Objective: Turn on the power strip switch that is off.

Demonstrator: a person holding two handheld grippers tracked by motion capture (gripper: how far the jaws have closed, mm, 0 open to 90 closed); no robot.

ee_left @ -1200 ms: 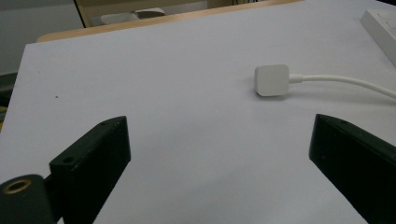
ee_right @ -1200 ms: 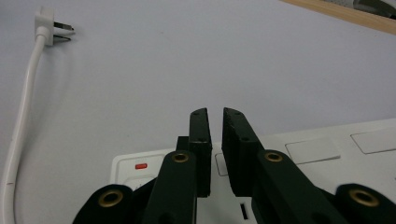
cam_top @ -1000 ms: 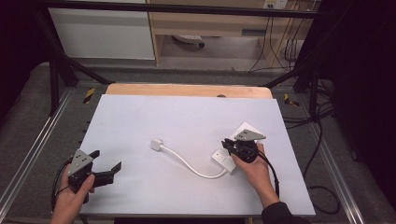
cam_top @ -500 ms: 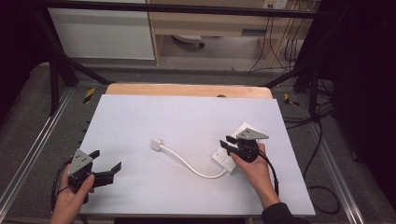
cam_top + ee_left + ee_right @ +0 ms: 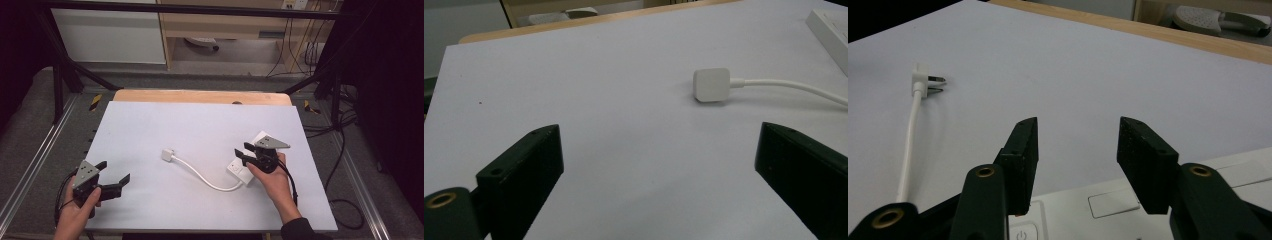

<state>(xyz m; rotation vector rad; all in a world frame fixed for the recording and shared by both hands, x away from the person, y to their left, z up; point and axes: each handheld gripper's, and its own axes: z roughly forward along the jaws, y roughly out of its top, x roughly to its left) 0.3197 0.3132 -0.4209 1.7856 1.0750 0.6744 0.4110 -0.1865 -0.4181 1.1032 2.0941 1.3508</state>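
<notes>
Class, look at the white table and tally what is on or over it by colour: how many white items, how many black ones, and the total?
White: 1, the power strip with its cable and plug
Black: 2, the left claw and the right claw, both open
Total: 3

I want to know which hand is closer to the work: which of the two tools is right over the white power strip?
The right tool: it hovers over the white power strip with nothing between its jaws. The left tool sits far off near the table's front-left corner.
</notes>
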